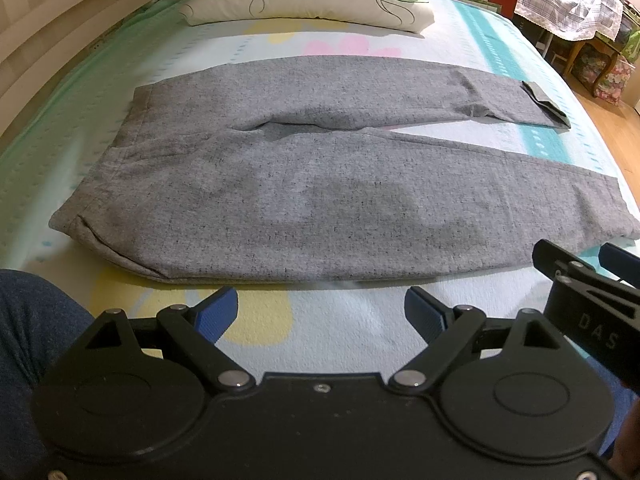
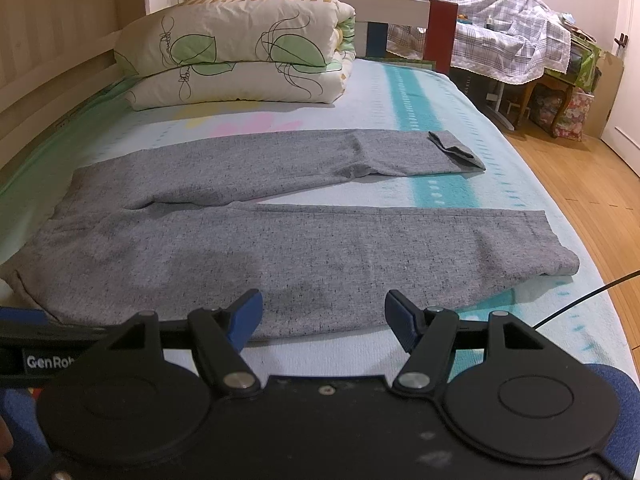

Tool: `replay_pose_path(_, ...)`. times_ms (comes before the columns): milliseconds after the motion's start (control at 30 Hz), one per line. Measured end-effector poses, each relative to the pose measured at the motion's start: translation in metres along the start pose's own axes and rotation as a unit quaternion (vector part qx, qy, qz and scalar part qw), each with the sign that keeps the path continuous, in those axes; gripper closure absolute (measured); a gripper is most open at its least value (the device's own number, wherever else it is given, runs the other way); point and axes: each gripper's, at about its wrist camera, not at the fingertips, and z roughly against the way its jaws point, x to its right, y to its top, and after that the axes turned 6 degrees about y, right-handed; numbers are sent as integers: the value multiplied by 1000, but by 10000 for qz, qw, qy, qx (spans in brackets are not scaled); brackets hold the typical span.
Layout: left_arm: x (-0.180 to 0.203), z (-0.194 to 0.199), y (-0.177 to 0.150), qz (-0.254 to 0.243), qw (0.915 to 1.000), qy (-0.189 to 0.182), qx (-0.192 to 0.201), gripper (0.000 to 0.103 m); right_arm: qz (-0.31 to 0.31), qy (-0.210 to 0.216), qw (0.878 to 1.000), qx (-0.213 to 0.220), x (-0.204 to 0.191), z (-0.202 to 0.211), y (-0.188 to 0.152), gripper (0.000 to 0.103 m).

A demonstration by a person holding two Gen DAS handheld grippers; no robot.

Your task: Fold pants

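Observation:
Grey pants (image 1: 304,200) lie flat on the bed, waistband to the left, both legs running right and spread apart. The far leg's cuff (image 1: 546,106) is turned back. My left gripper (image 1: 320,312) is open and empty, just short of the near edge of the near leg. My right gripper (image 2: 322,316) is open and empty, its fingertips at the near edge of the same leg (image 2: 280,256). The right gripper also shows in the left wrist view (image 1: 580,260) at the right edge.
The bed sheet (image 1: 340,328) is pale with coloured patches. A folded quilt with green leaves (image 2: 240,60) lies at the far end. A headboard wall (image 1: 60,40) runs along the left. The bed's right edge drops to a wooden floor (image 2: 580,184), with covered furniture (image 2: 500,48) beyond.

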Motion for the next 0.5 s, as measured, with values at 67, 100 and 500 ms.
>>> replay_pose_path(67,0,0,0,1,10000,2,-10,12,-3,3,10000,-3,0,0,0,35)
replay_pose_path(100,1,0,0,3,10000,-2,-12,12,-1,2,10000,-5,0,0,0,35)
replay_pose_path(500,1,-2,-1,-21,10000,-8,-26,12,17,6,10000,-33,0,-1,-1,35)
